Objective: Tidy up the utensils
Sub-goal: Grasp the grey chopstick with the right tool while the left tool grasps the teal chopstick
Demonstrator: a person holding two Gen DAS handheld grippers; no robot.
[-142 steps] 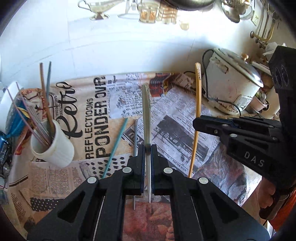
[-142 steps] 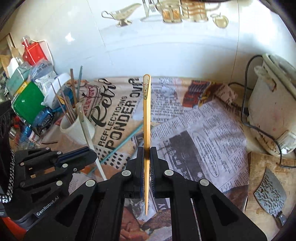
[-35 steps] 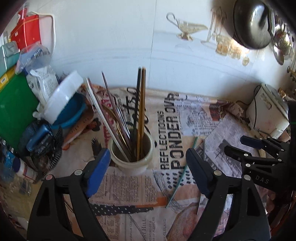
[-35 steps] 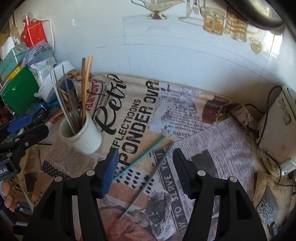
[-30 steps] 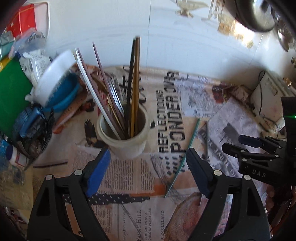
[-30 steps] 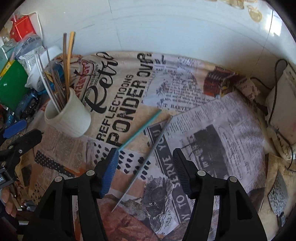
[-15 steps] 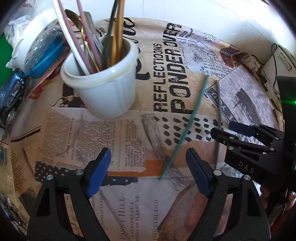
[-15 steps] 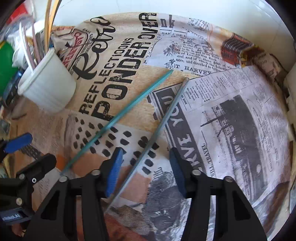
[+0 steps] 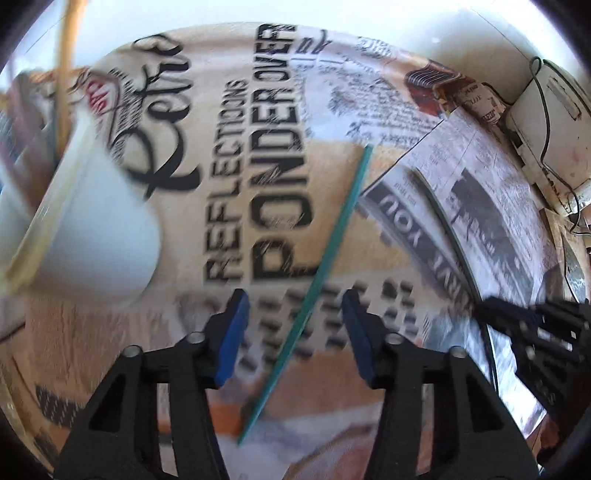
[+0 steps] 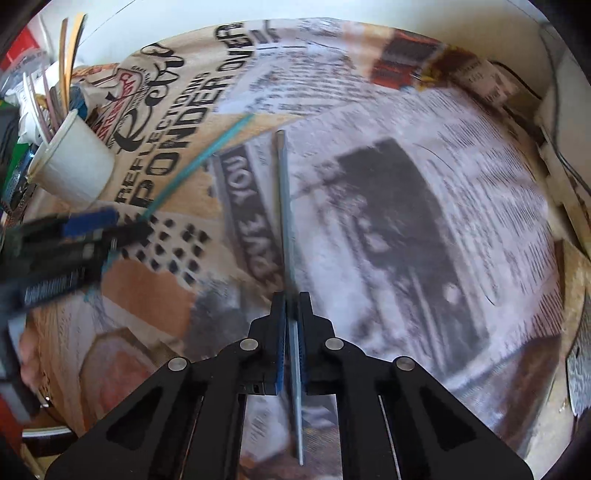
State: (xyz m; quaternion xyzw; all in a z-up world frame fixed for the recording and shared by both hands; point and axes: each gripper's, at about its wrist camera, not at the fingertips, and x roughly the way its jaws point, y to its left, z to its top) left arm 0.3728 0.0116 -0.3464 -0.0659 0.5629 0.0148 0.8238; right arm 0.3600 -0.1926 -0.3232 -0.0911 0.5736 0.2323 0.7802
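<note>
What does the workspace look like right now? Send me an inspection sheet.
Surface: newspaper sheets cover the counter.
Job's things: grey stick held by right gripper; teal stick lying flat; white cup holding several sticks.
Clutter: packets and containers behind the cup.
Grippers: left gripper open, straddling the teal stick; right gripper shut on the grey stick.
Cables: black cord across the white appliance.
Surroundings: white tiled wall.
</note>
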